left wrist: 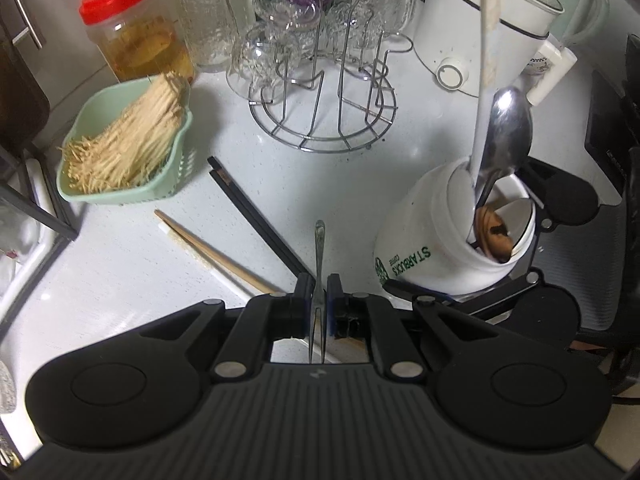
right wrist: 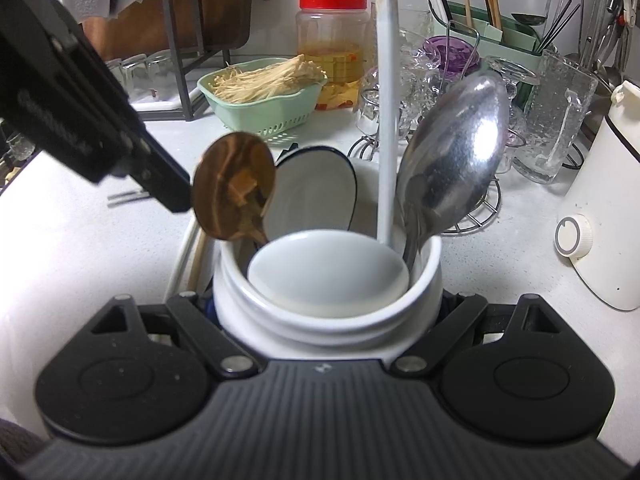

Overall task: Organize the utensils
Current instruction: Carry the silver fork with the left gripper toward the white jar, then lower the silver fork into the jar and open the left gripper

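Left gripper point(left wrist: 319, 300) was closed on a small fork point(left wrist: 319, 264) at lower centre, tines back, likely for handle-first insertion; right gripper point(right wrist: 328, 316), jaws wide, clasped the mug point(right wrist: 328, 308) at lower centre, apparently tilting it to receive the fork.

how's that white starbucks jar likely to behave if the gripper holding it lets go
The Starbucks jar looks ceramic, so probably heavy and breakable. Tall spoons sticking out likely make it top-heavy. It appears tilted in the right gripper, so it might tip.
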`<action>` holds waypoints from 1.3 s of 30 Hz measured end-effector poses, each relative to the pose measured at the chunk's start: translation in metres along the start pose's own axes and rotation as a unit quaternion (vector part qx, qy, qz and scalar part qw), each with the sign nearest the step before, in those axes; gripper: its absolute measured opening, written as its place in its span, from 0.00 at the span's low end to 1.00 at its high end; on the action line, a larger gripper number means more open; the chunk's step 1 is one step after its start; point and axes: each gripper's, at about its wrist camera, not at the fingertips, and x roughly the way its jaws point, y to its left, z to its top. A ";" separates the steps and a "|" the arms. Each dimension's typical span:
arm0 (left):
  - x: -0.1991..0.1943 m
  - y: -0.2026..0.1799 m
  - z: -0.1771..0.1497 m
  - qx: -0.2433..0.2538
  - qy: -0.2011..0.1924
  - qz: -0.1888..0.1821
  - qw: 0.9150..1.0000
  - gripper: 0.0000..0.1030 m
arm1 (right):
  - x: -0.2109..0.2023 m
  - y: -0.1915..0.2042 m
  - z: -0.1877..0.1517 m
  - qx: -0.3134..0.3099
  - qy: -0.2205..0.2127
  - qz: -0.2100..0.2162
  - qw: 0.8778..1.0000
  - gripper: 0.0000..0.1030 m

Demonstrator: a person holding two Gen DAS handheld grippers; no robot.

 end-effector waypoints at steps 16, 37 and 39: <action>-0.087 -0.014 0.028 0.010 0.006 -0.016 1.000 0.09 | 0.000 -0.004 -0.001 -0.011 -0.001 0.020 1.000 0.89; -0.074 -0.055 0.080 0.033 0.095 -0.083 0.992 0.09 | 0.002 -0.002 0.001 -0.022 -0.011 0.036 0.999 0.89; -0.064 -0.054 0.085 0.032 0.106 -0.083 0.990 0.09 | 0.003 -0.002 0.001 -0.019 -0.011 0.038 0.999 0.89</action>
